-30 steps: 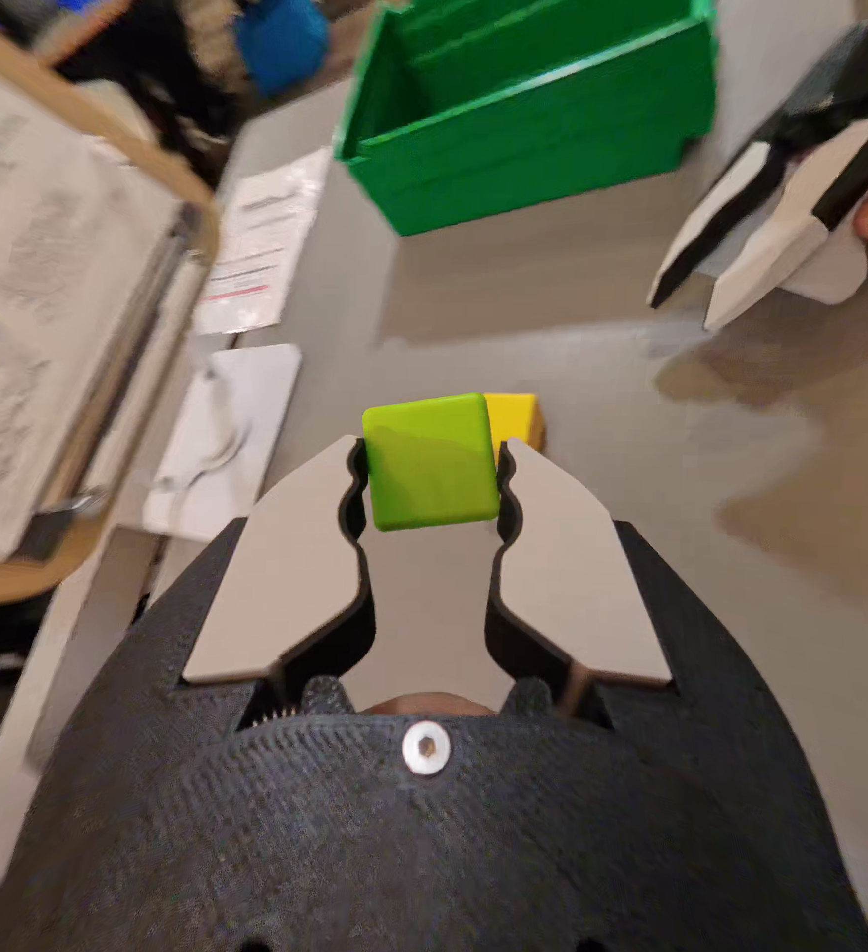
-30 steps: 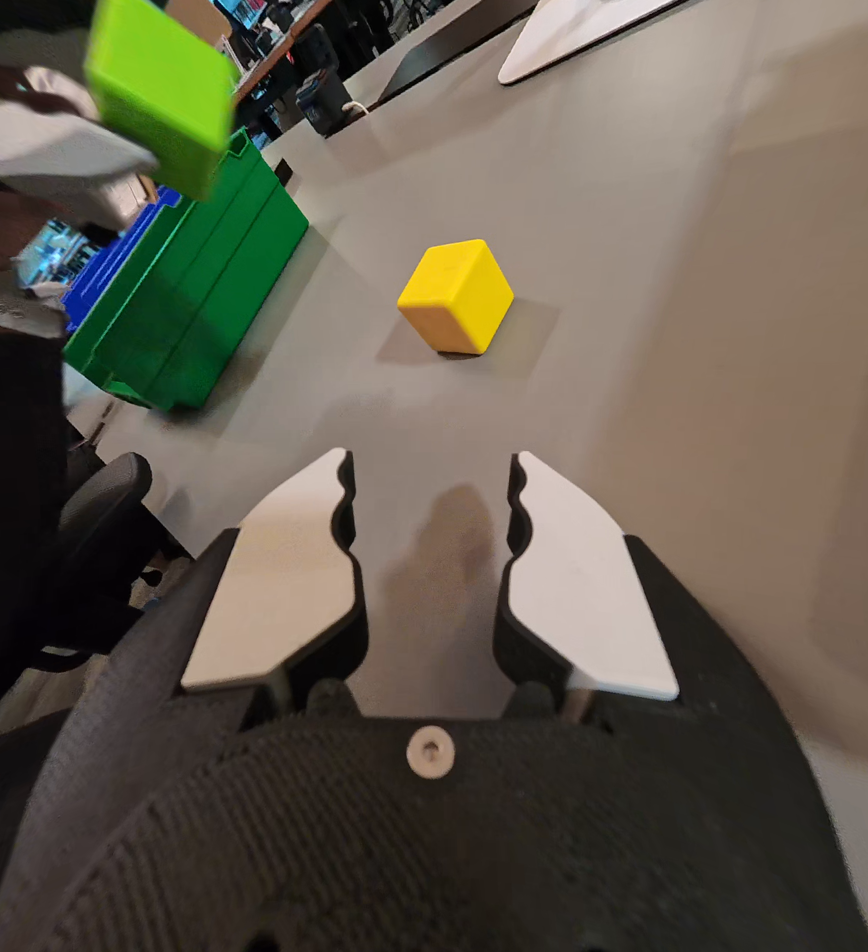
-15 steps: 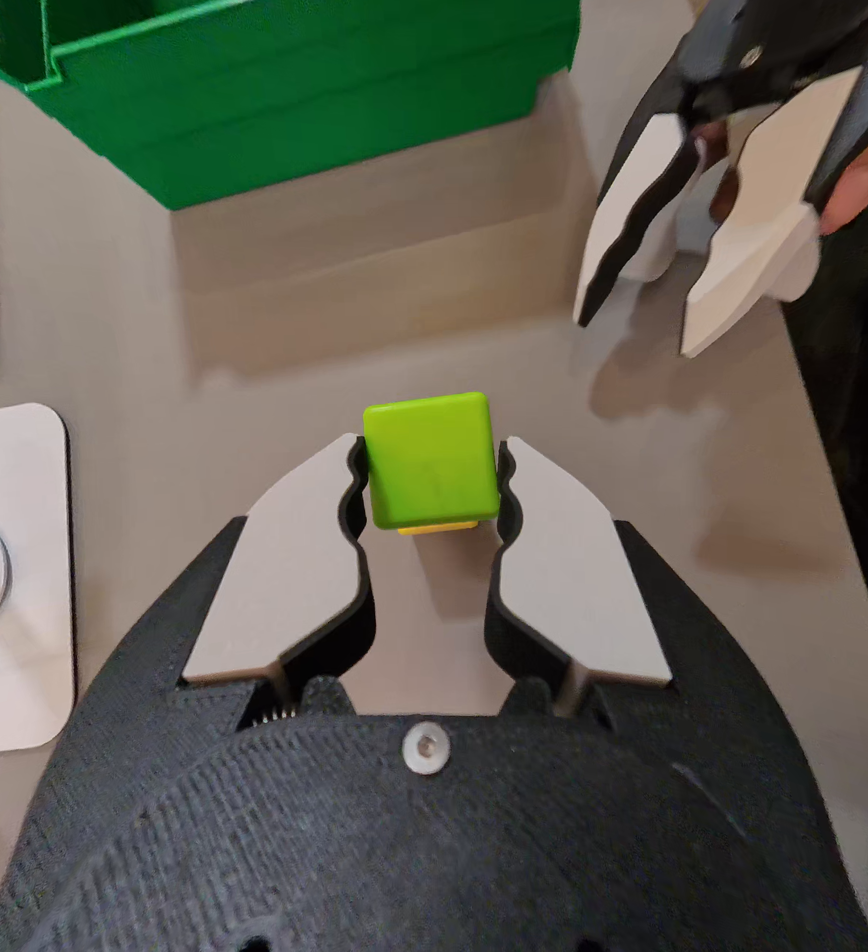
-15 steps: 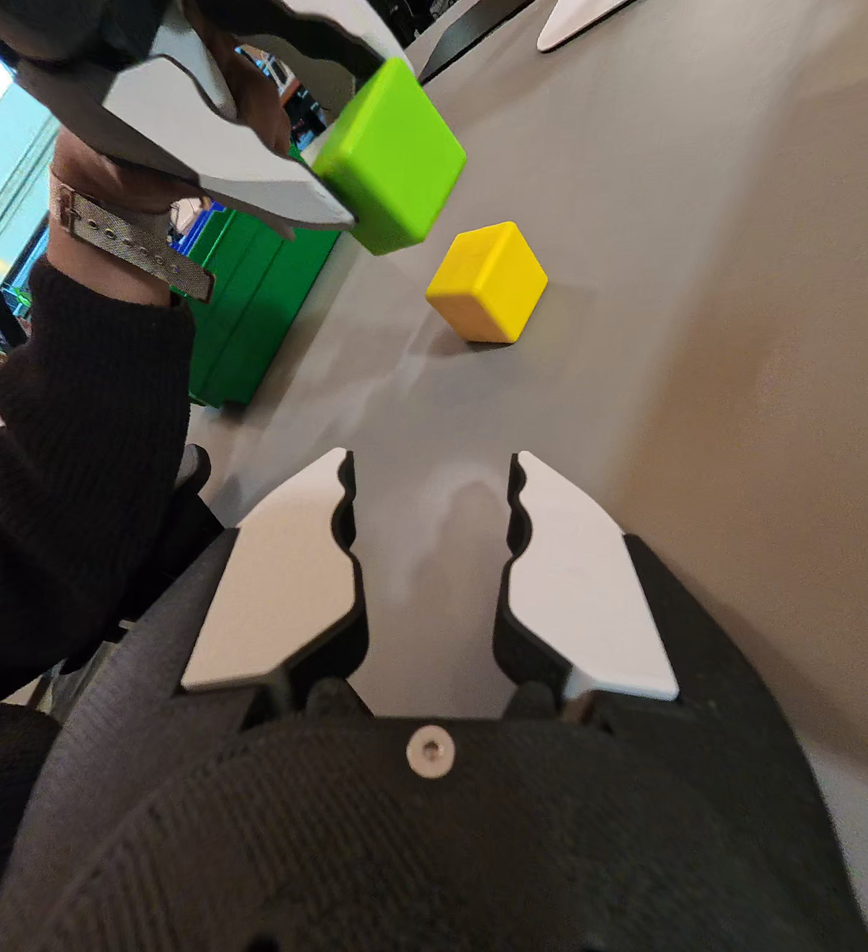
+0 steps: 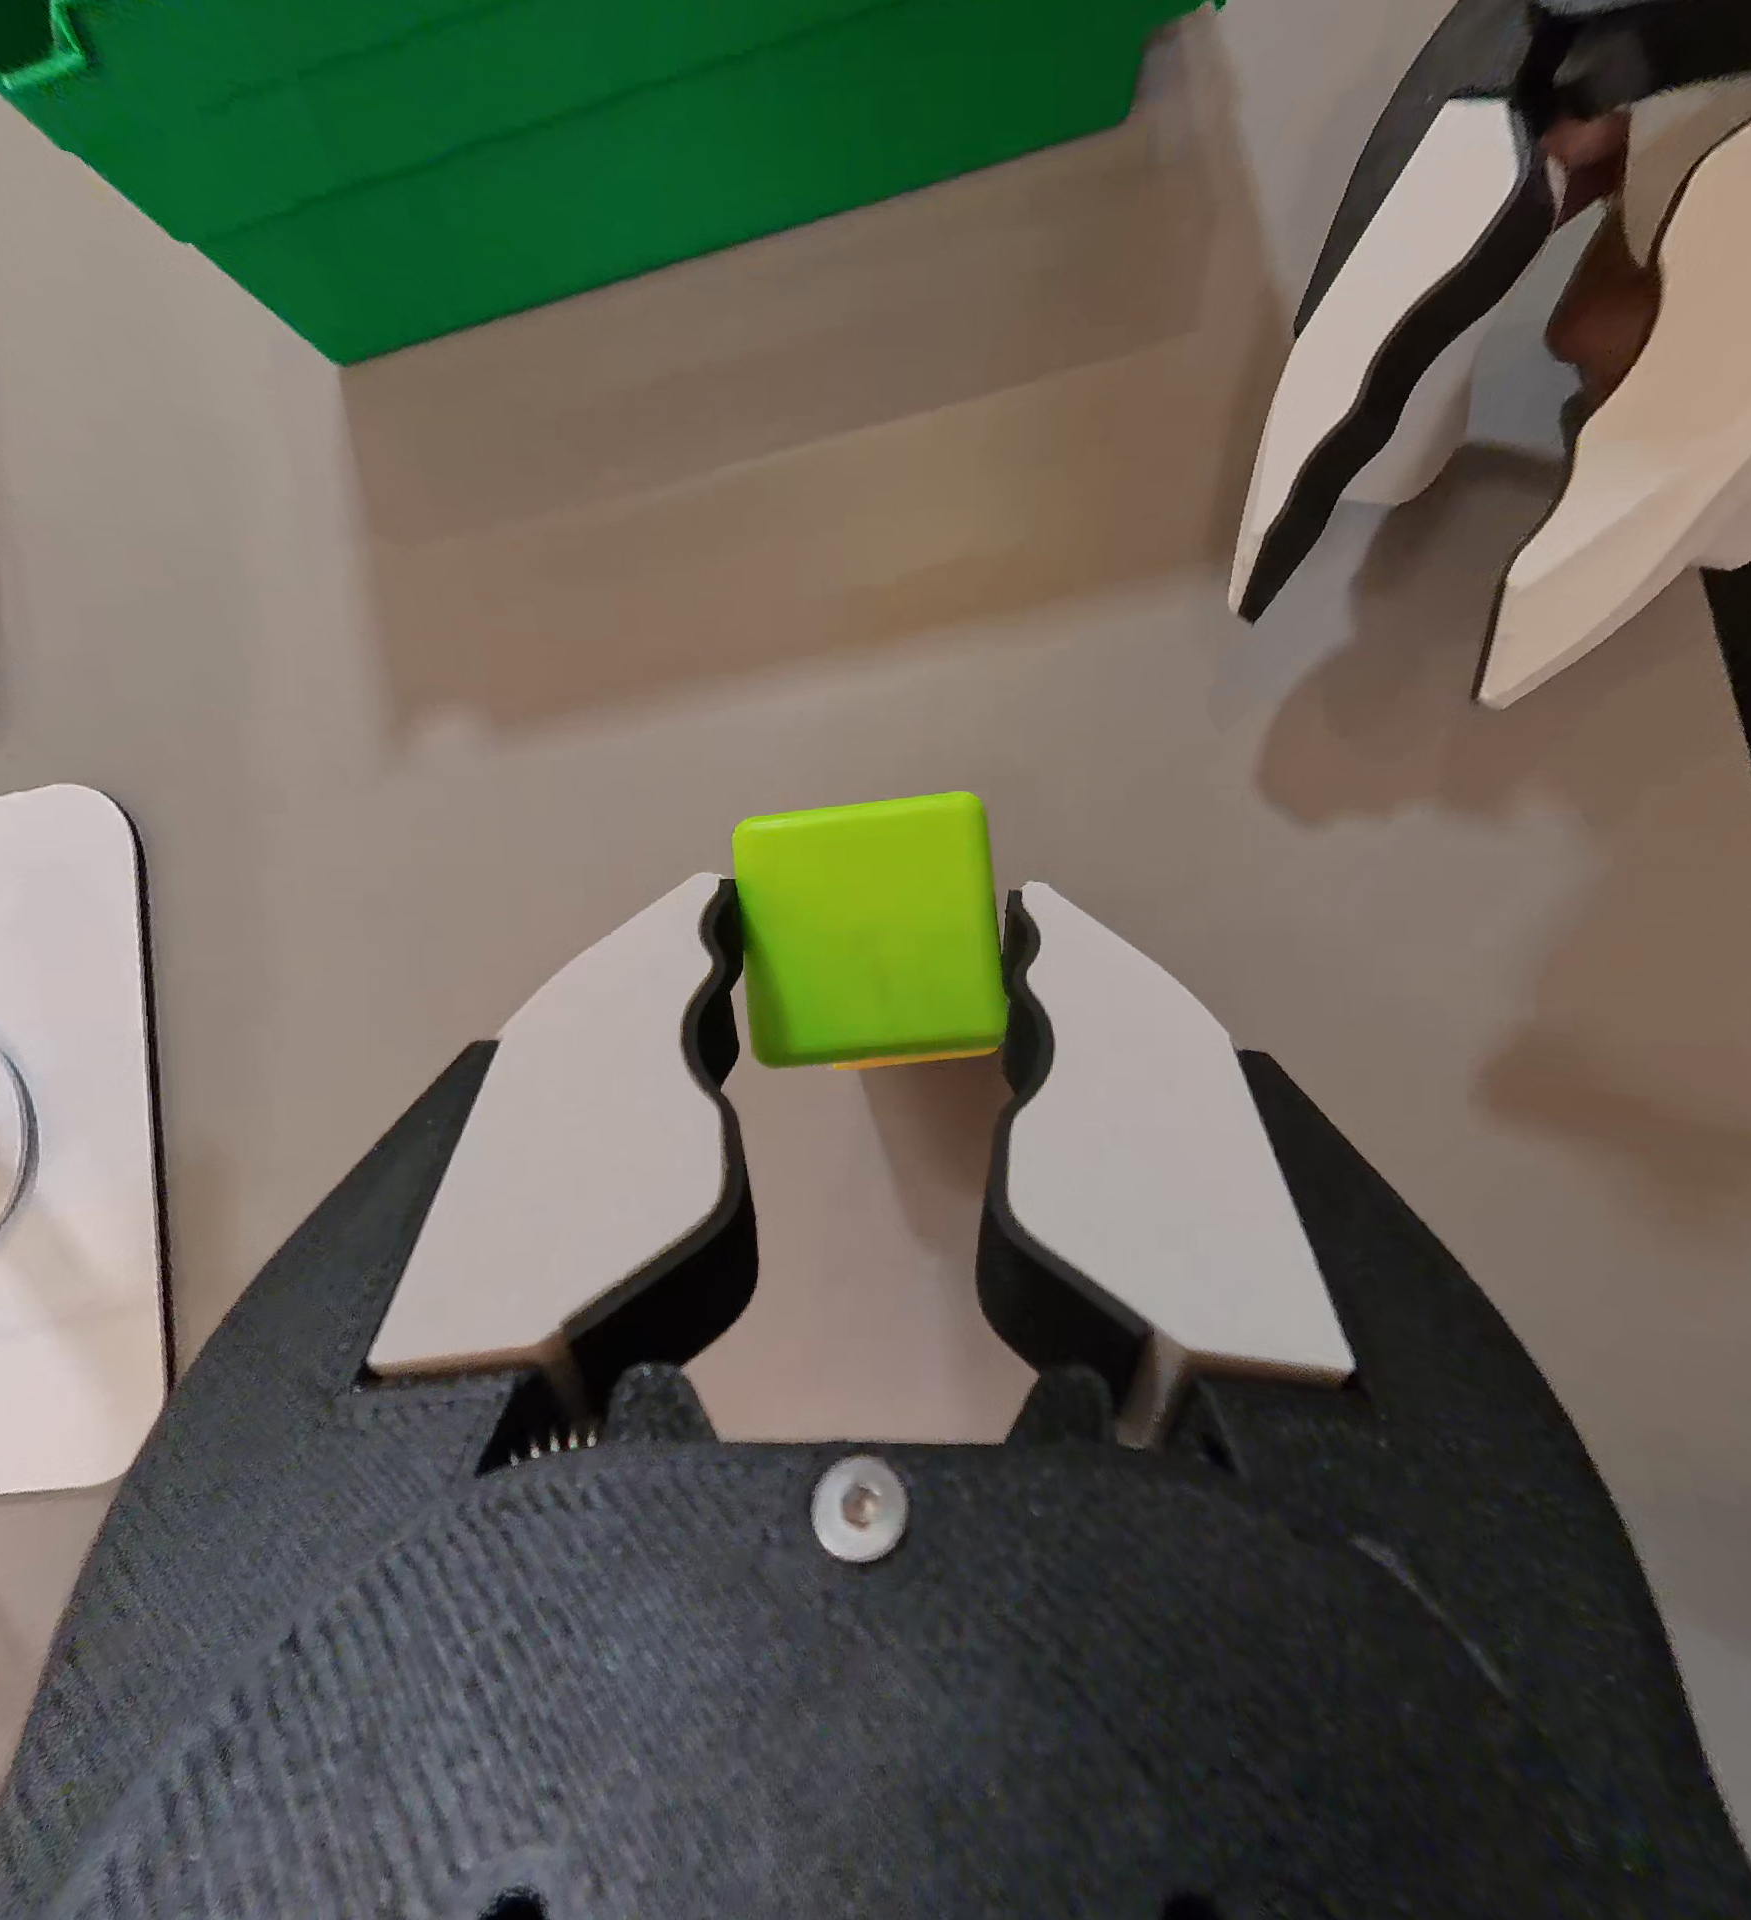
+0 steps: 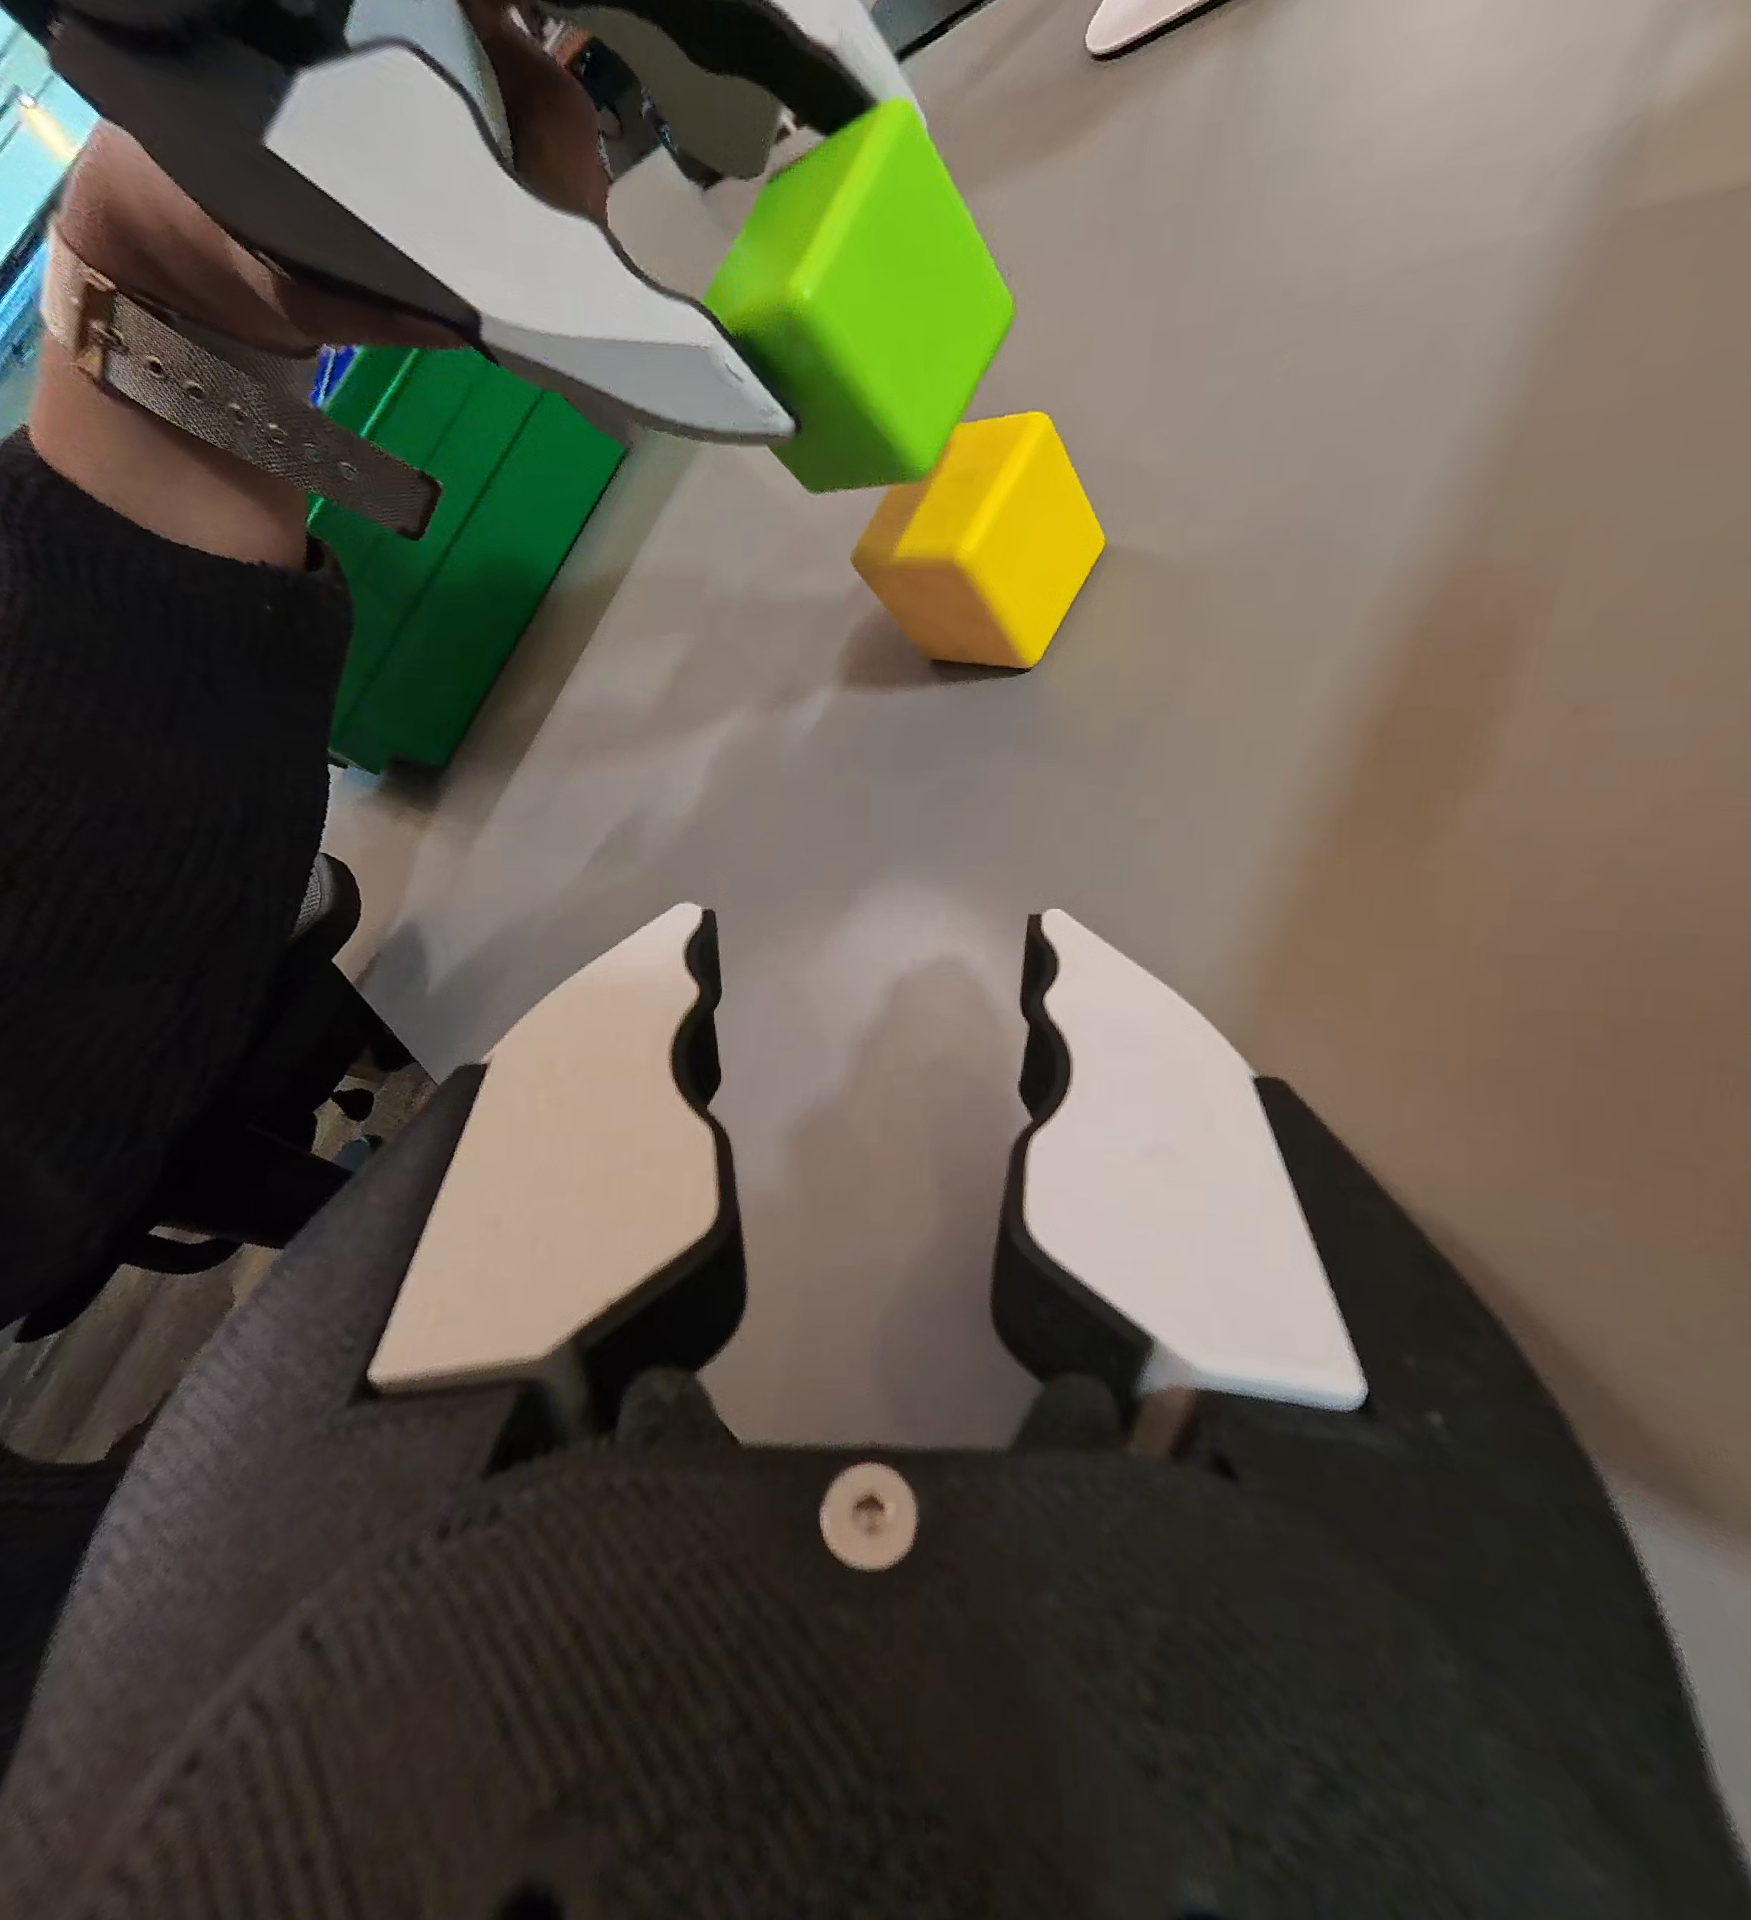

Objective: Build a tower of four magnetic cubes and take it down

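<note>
Hidden and cut-off parts across both wrist views

In the left wrist view, the green cube [image 5: 869, 930] is covering nearly all of the yellow cube [image 5: 907, 1062], leaving only a thin sliver showing below it; the green bin [image 5: 580, 156] is running off the top edge, and the white plate [image 5: 29, 1143] with its clear round piece is running off the left edge. In the right wrist view, the left gripper [image 6: 777, 260] is blurring and partly leaving the top edge, and its fingers [image 6: 538, 270] are hiding part of the green cube.
</note>
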Demonstrator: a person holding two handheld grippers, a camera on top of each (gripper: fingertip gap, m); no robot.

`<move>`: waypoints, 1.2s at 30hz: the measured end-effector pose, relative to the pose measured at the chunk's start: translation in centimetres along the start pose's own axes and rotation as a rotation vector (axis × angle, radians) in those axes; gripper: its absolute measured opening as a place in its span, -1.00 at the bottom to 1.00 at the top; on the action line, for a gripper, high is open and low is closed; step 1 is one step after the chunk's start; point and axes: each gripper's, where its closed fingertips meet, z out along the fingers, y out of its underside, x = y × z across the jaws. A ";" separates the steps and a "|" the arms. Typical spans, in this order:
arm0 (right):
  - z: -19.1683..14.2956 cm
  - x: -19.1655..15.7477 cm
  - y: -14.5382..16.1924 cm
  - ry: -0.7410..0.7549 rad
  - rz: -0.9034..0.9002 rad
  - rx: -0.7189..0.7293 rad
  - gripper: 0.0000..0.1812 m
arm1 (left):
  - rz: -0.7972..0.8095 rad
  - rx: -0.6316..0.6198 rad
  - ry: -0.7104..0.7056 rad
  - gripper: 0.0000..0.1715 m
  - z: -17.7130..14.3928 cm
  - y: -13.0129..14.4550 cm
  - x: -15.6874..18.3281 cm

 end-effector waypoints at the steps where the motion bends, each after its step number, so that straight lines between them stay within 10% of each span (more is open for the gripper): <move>1: 0.0 0.0 -0.1 -0.003 0.006 0.003 -0.37 | -0.002 -0.003 0.002 -0.41 0.1 0.2 0.0; 29: 0.0 -0.1 -0.1 -0.022 0.032 0.006 -0.37 | -0.048 -0.046 0.015 -0.42 1.3 1.3 0.4; 36: -0.1 -0.1 -0.1 -0.021 0.034 0.006 -0.37 | -0.155 0.038 0.022 -0.11 0.1 0.4 0.6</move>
